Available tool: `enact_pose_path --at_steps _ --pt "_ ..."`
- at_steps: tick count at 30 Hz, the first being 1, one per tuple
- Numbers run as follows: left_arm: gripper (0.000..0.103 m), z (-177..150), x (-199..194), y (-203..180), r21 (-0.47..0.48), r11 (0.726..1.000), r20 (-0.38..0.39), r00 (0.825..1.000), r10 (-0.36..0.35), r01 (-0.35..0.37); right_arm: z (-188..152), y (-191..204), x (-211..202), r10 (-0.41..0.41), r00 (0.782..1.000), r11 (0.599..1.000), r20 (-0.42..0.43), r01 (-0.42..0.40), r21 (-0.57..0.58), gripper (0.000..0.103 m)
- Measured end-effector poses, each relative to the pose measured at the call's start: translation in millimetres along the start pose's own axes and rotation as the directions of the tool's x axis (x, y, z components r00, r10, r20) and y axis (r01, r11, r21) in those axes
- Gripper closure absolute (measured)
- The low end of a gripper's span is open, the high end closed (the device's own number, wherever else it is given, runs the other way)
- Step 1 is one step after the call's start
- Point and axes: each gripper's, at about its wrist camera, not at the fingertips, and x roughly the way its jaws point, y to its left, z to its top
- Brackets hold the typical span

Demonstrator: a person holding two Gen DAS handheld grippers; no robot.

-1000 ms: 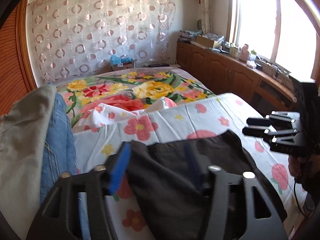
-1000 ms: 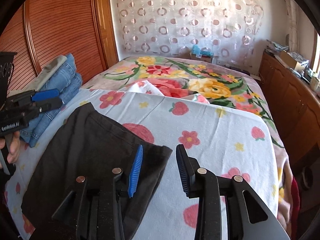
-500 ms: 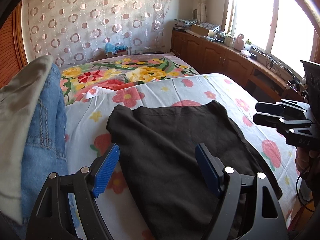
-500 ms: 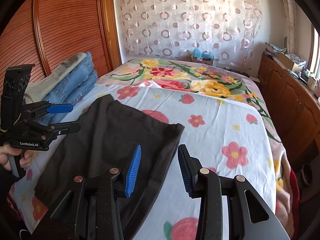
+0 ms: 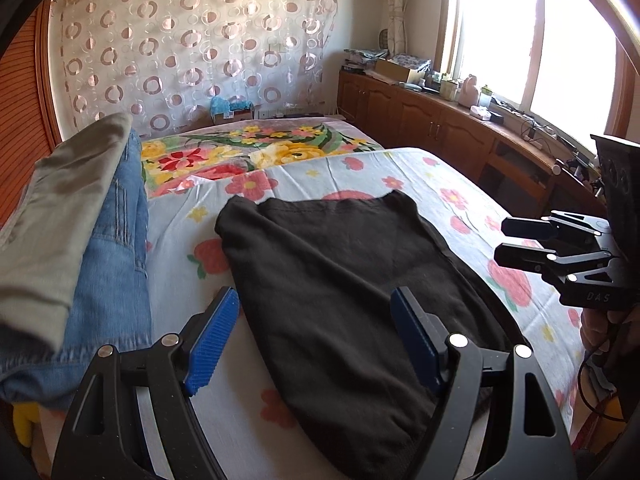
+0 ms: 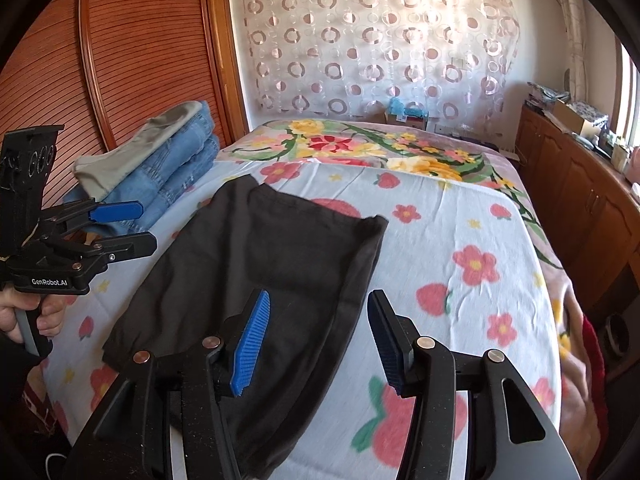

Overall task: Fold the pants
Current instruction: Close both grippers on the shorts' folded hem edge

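Note:
Black pants lie folded flat on the flowered bed sheet, also in the right wrist view. My left gripper is open and empty, held above the near part of the pants. It shows at the left in the right wrist view. My right gripper is open and empty above the pants' right edge. It shows at the right in the left wrist view.
A stack of folded jeans with a grey garment on top sits at the bed's left side, close to my left gripper. Wooden cabinets run along the right under the window. A sliding wooden door stands left.
My left gripper let go of the pants, opened and pulled back and up. My right gripper also drew back and rose. The pants now lie flat on the sheet.

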Motion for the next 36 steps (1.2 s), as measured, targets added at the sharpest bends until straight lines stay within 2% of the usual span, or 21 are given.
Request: enact_pose_path --at_steps 12,25,27,32,36 --pt "0.024 -49.9 -16.4 -19.0 -0.005 1.0 -0.038 0.999 -0.015 0.015 -32.7 18.1 -23.5 0.028 0.999 0.999 -0.024 -0.027 0.032 0.05" --pt "0.024 -91.8 -30.6 -18.6 -0.034 0.999 -0.068 0.997 -0.029 0.027 -58.7 23.5 -36.1 0.043 0.997 0.996 -0.057 -0.039 0.076 0.05" --pt "0.028 -94.6 -30.2 -20.3 -0.031 0.999 -0.072 0.997 -0.033 0.031 -61.7 21.9 -34.8 0.05 0.996 0.995 -0.067 -0.044 0.089 0.05" --pt "0.047 -99.5 -28.4 -24.7 -0.022 0.998 -0.086 0.995 -0.053 0.051 -68.5 22.5 -32.0 0.06 0.995 0.993 -0.082 -0.051 0.104 0.05" --pt "0.058 -100.5 -25.9 -27.1 -0.012 0.998 -0.092 0.994 -0.061 0.06 -70.3 24.5 -31.0 0.07 0.994 0.992 -0.088 -0.06 0.111 0.05"
